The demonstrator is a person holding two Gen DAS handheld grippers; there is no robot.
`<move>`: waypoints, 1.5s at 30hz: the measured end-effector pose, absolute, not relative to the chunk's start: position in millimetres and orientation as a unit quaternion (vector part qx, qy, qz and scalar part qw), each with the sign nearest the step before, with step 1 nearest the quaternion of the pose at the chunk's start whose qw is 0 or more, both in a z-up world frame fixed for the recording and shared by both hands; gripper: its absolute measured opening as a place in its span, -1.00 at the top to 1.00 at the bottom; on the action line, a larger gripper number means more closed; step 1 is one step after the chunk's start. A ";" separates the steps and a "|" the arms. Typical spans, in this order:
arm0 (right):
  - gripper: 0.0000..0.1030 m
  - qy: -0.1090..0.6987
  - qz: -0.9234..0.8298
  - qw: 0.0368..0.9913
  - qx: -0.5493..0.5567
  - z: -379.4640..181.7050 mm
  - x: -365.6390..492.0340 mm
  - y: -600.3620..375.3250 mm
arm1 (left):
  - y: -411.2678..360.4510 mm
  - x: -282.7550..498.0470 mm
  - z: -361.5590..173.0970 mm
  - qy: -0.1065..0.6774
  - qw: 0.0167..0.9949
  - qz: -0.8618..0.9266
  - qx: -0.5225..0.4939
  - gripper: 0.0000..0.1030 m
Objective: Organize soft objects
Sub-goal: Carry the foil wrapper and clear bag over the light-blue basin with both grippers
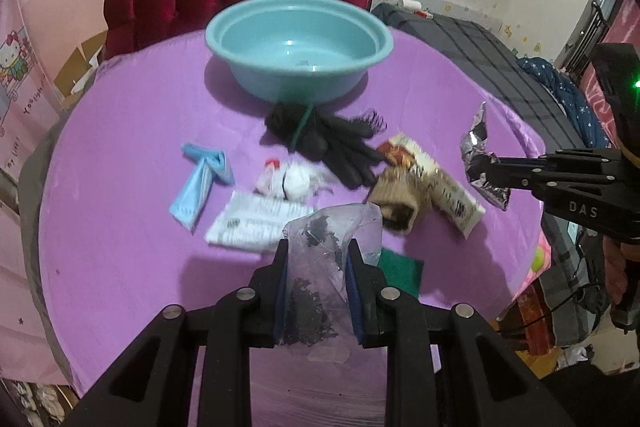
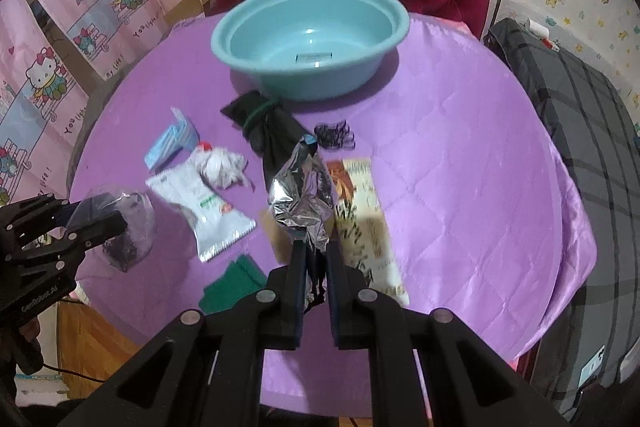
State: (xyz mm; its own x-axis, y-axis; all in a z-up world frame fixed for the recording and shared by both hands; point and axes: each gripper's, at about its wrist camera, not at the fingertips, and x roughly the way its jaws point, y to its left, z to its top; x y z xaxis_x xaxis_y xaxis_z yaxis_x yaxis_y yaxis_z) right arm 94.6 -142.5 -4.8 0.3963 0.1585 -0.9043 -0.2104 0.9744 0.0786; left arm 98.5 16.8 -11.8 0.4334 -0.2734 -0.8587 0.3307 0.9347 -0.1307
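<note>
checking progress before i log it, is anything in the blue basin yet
No, the blue basin shows only its bare bottom with a small label, while the silver foil wrapper is still in the right tool, short of it.

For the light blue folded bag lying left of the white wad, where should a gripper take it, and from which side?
Probably at the narrow waist of the light blue folded bag, where the crossing top piece meets the long tail. Come from above with the jaws across that neck: the bag lies flat on the purple cloth, offering no raised edge, and bare cloth lies on both sides of it.
</note>
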 end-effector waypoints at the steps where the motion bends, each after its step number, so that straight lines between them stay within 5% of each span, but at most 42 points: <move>1: 0.83 0.536 0.110 0.836 -0.024 -2.3 97.8 -142.1 | 16.1 101.4 -8.6 0.499 0.847 -0.180 0.029 0.47; 26: 0.83 0.529 0.117 0.840 0.001 36.6 219.0 -130.7 | -9.5 219.8 26.5 0.460 0.865 -0.195 0.043 0.47; 45: 0.82 0.544 0.120 0.830 0.027 3.6 339.1 -129.2 | -31.1 327.3 2.2 0.467 0.863 -0.188 0.051 0.47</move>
State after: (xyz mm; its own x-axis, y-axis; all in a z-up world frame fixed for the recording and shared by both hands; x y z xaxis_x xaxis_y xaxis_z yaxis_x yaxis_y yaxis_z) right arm 339.1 -129.2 3.6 0.3784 0.2285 -0.8970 -0.1687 0.9698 0.1759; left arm 327.3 -31.1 2.2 0.4932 -0.2767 -0.8247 0.3721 0.9241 -0.0875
